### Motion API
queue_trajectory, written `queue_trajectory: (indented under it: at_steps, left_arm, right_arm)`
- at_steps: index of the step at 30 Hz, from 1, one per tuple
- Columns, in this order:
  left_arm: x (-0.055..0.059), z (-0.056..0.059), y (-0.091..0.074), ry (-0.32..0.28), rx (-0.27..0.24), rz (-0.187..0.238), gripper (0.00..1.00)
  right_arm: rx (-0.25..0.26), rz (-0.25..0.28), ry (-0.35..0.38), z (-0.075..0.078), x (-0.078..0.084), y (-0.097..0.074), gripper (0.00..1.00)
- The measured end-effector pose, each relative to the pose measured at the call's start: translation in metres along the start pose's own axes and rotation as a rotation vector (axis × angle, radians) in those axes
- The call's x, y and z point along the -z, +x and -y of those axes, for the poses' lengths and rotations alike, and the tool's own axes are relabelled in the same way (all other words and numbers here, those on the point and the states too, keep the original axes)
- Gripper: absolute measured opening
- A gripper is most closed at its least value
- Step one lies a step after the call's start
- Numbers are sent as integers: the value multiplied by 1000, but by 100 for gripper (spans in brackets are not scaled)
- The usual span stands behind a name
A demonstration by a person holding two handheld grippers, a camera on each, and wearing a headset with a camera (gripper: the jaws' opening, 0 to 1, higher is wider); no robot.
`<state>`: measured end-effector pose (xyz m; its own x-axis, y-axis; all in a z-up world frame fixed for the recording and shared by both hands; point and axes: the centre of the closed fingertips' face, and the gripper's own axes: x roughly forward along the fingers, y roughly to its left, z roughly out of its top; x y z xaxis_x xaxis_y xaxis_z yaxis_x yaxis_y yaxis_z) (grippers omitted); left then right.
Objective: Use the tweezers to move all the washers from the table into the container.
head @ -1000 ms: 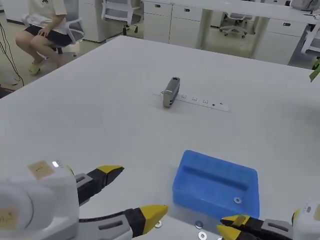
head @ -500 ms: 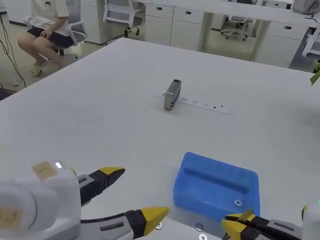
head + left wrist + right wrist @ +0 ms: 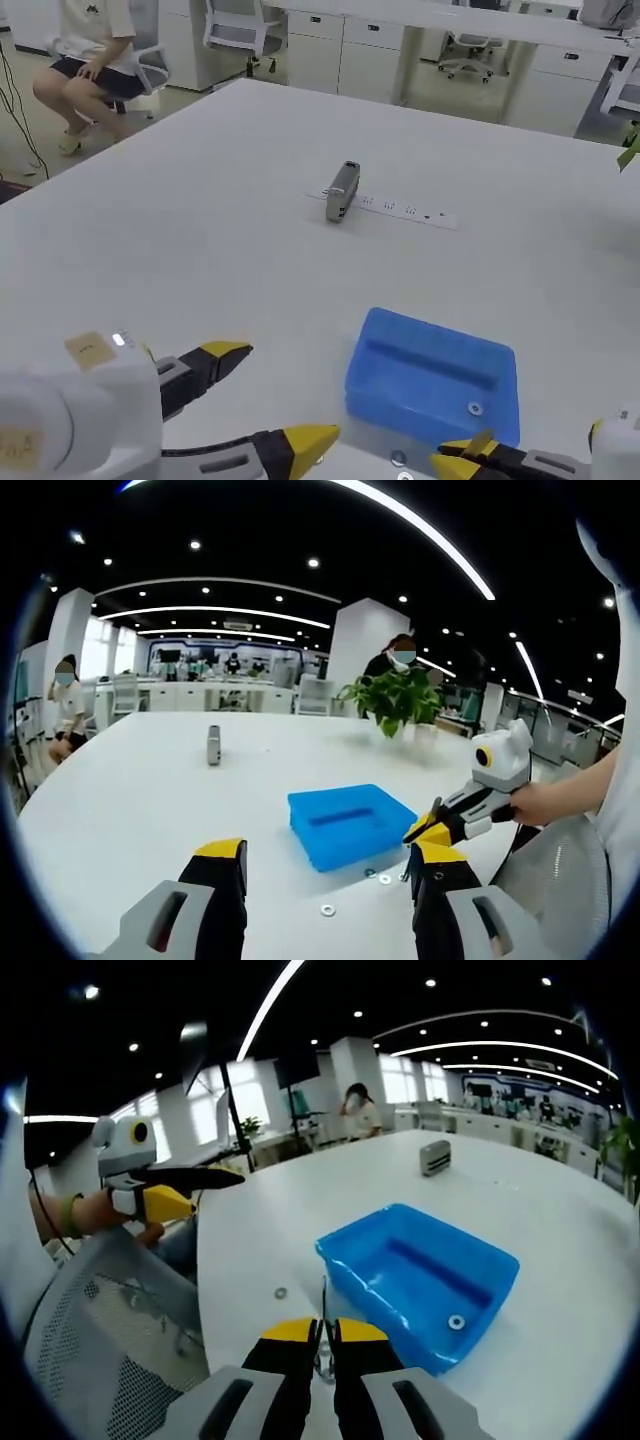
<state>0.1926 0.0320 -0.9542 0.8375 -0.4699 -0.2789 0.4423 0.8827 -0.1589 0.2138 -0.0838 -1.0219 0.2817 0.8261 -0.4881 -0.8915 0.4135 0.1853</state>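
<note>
Container (image 3: 430,362): blue, open-topped. Left gripper (image 3: 272,395) hangs level to the container's left, jaws wide apart, empty. Right gripper (image 3: 322,1330), at the container's near side, clamps the tweezers (image 3: 324,1302). One washer (image 3: 474,408) lies inside the container; loose washers (image 3: 328,910) just before it.

white left gripper (image 3: 290,391), yellow-tipped black fingers (image 3: 222,352)

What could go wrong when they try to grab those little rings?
The washer lies flat near the edge of the table, so a nudge might flick it off. The tweezers look thin in the right gripper, so they might twist. The open left gripper sits close to other washers and might bump them.
</note>
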Motion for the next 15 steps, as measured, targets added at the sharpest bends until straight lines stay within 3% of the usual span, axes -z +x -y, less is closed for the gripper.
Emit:
queue_trajectory:
  at_steps: [3, 5, 10, 13, 15]
  left_arm:
    - [2, -1, 0, 2, -3, -9, 66]
    - [2, -1, 0, 6, -4, -10, 66]
    - [2, -2, 0, 8, -8, -11, 66]
    - [2, -2, -1, 10, -11, -10, 65]
    - [2, -2, -1, 8, -12, -9, 66]
  right_arm:
    - [-11, 2, 10, -3, 0, 1, 3]
    - [-8, -5, -31, -4, 0, 2, 3]
    - [-41, -31, -185, -19, 3, 6, 3]
    - [-40, -77, -313, -23, 5, 9, 2]
    - [-40, -89, -320, -22, 4, 13, 1]
